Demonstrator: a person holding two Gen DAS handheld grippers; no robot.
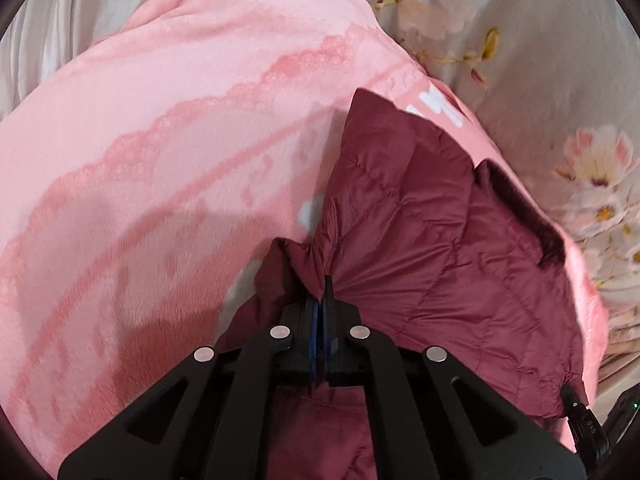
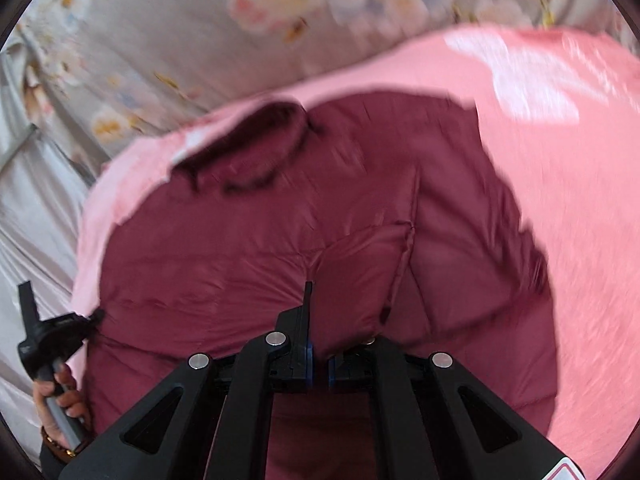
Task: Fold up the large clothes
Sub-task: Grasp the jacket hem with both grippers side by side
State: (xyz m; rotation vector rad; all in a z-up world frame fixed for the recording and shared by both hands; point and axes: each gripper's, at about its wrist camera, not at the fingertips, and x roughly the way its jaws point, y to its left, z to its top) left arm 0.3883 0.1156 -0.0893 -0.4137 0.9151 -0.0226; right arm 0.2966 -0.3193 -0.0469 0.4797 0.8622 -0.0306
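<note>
A maroon quilted puffer jacket [image 1: 448,248] lies on a pink blanket [image 1: 160,152]. My left gripper [image 1: 322,284] is shut on a bunched edge of the jacket, with the fabric fanning out to the right. In the right wrist view the jacket [image 2: 260,232] fills the middle, with its dark collar [image 2: 256,148] toward the far side. My right gripper [image 2: 318,292] is shut on a fold of the jacket; its right finger is hidden under fabric. The other gripper shows in each view: the right one in the left wrist view [image 1: 580,420], the left one in the right wrist view [image 2: 94,318].
The pink blanket [image 2: 560,184] lies over a grey floral bedsheet [image 1: 540,52], which also shows in the right wrist view [image 2: 160,40]. Pale plain fabric lies at the left of the right wrist view [image 2: 36,208]. A hand [image 2: 60,396] holds the left gripper's handle.
</note>
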